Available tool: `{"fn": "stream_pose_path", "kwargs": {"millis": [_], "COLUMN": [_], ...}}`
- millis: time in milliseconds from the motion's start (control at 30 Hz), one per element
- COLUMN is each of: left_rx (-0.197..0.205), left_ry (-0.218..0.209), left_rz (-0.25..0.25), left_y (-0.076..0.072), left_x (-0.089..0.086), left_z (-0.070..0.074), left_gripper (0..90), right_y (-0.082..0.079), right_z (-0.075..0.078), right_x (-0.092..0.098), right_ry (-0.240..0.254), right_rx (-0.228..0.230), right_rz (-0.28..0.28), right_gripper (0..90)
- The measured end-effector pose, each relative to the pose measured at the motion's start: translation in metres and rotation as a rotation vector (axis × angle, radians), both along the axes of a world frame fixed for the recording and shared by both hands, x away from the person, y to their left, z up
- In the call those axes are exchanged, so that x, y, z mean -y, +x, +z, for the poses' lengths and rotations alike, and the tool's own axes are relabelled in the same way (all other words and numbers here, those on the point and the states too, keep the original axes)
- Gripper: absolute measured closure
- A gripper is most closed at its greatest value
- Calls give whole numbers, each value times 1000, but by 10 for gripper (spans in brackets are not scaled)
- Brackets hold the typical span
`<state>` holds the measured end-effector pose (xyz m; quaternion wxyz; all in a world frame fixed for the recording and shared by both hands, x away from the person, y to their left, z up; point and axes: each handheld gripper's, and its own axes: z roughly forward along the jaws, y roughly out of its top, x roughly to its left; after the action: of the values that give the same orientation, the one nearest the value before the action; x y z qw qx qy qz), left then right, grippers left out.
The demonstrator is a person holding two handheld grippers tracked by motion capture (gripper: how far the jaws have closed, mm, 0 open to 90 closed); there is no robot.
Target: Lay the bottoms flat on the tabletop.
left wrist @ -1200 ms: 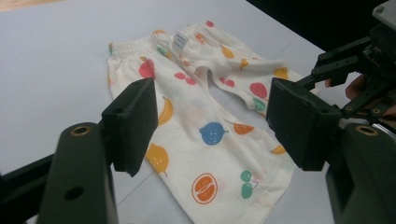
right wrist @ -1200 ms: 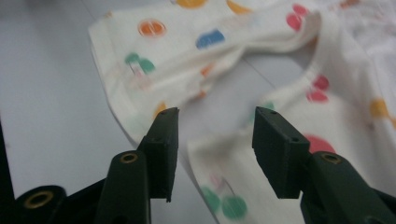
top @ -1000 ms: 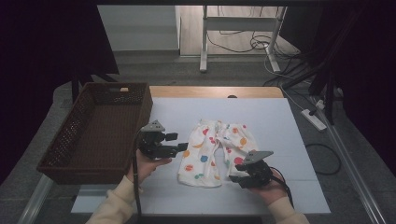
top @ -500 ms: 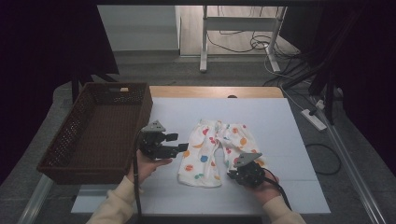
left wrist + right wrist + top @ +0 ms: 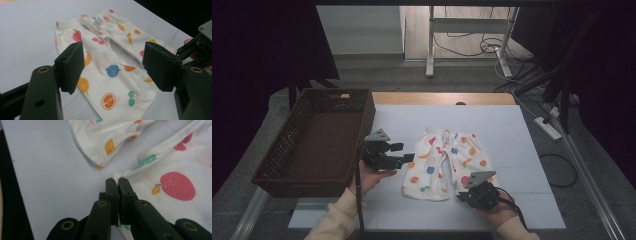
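Note:
A small pair of white trousers (image 5: 447,160) printed with coloured fruit lies flat on the white table cover, waistband at the far end. My left gripper (image 5: 402,153) hovers just left of the left leg; in the left gripper view its jaws (image 5: 113,62) stand wide apart above the cloth (image 5: 110,72), touching nothing. My right gripper (image 5: 462,192) is at the near end of the right leg. In the right gripper view its jaws (image 5: 117,181) are pressed together on a bunched corner of the hem (image 5: 130,173), beside a red strawberry print (image 5: 177,186).
A dark brown wicker basket (image 5: 367,115) sits at the left of the table, close to my left gripper. The white cover (image 5: 512,130) stretches right of and behind the trousers. Cables and a stand's legs lie on the floor beyond the table.
The right gripper has edged left toward the trouser hem and its jaws have closed on the cloth. The left gripper has stayed put, still open.

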<state>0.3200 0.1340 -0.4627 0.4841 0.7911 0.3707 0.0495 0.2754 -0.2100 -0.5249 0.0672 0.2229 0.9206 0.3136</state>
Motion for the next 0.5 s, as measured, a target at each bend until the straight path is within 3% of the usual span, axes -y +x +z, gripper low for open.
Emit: {"fn": "stream_pose_path", "kwargs": {"millis": [200, 267, 367, 500], "left_rx": [0, -1, 0, -3], "left_ry": [0, 0, -2, -5], "left_rz": [-4, -5, -6, -3], "left_y": [0, 0, -1, -1], "left_x": [1, 1, 1, 2], "left_z": [0, -1, -1, -1], "left_gripper": [335, 335, 335, 334], "right_y": [-1, -1, 2, 8], "right_z": [2, 5, 9, 15], "right_x": [2, 3, 4, 9], "right_ry": [12, 39, 71, 161], "right_rx": [4, 28, 42, 41], "right_rz": [1, -8, -20, -58], "right_gripper": [853, 741, 661, 527]}}
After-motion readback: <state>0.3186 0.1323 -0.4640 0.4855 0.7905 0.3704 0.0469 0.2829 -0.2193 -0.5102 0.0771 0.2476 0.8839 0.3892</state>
